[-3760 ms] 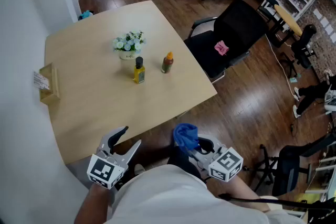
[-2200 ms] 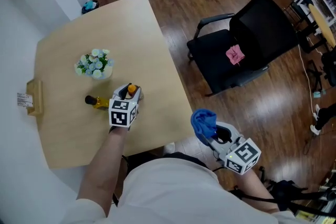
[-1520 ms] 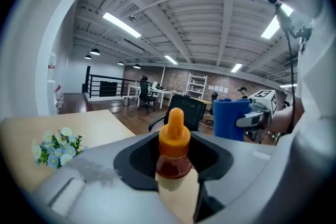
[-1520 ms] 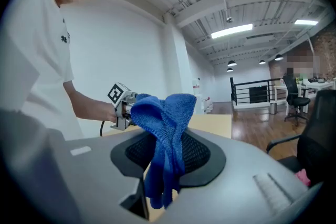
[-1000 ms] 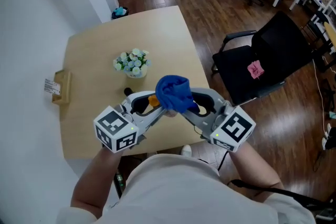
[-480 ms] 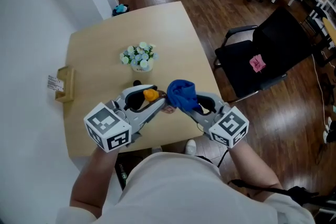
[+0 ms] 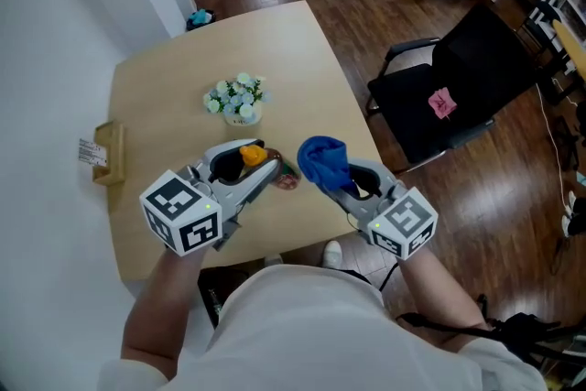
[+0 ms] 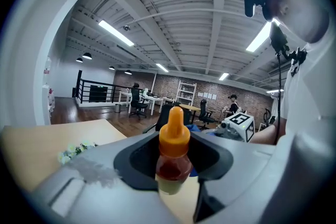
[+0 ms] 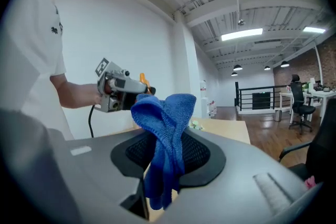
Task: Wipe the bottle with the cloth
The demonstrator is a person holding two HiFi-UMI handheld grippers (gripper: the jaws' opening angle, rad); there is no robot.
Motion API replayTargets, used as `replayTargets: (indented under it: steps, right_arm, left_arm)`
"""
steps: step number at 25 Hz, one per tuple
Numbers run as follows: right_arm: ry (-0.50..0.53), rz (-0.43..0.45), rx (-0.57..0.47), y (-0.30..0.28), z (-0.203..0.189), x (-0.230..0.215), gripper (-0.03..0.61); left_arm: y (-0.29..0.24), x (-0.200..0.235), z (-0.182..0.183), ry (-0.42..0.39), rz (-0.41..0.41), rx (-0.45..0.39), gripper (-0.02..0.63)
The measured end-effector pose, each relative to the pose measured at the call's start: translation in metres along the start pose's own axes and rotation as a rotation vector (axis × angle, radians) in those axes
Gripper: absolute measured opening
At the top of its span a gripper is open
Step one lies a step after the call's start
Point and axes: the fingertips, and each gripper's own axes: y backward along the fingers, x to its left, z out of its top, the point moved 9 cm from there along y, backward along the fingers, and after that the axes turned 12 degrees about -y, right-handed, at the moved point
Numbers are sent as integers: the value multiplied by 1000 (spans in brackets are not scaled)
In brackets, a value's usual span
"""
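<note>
table (image 7: 165, 96): tan | flower pot (image 7: 240, 101): on table | black chair (image 7: 458, 78): beside table | pink item (image 7: 441, 103): on seat

A flower pot (image 7: 236, 99) and wooden holder (image 7: 110, 154) sit on the table (image 7: 302, 59).

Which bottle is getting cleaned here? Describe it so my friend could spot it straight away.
Start at the pale wooden table, then find the left gripper held above its near edge. Clamped between its jaws is a small bottle with reddish-brown contents and a rounded orange cap. That cap sets it apart from the white flowers behind it and the blue cloth in the right gripper.
</note>
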Motion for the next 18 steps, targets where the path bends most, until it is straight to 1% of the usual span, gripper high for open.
replayTargets:
  steps: [3, 6, 8, 11, 13, 16, 18]
  right_arm:
    - [54, 36, -57, 3, 26, 17, 127]
    - [95, 68, -75, 3, 37, 25, 127]
    - [125, 69, -64, 2, 36, 23, 127]
    - [101, 40, -52, 0, 27, 14, 127]
    - [102, 20, -26, 0, 19, 8, 127]
    - [130, 10, 16, 1, 7, -3, 127]
    - [118, -5, 53, 1, -4, -12, 127]
  left_arm:
    - [-8, 9, -4, 21, 13, 18, 161]
    - [-20, 9, -1, 37, 18, 13, 161]
    - [-28, 7, 4, 40, 16, 0, 161]
    - [-34, 9, 12, 32, 23, -8, 161]
    - [-36, 11, 15, 37, 31, -15, 161]
    - [-40, 14, 21, 43, 42, -27, 161]
    - [-42, 15, 25, 37, 51, -27, 161]
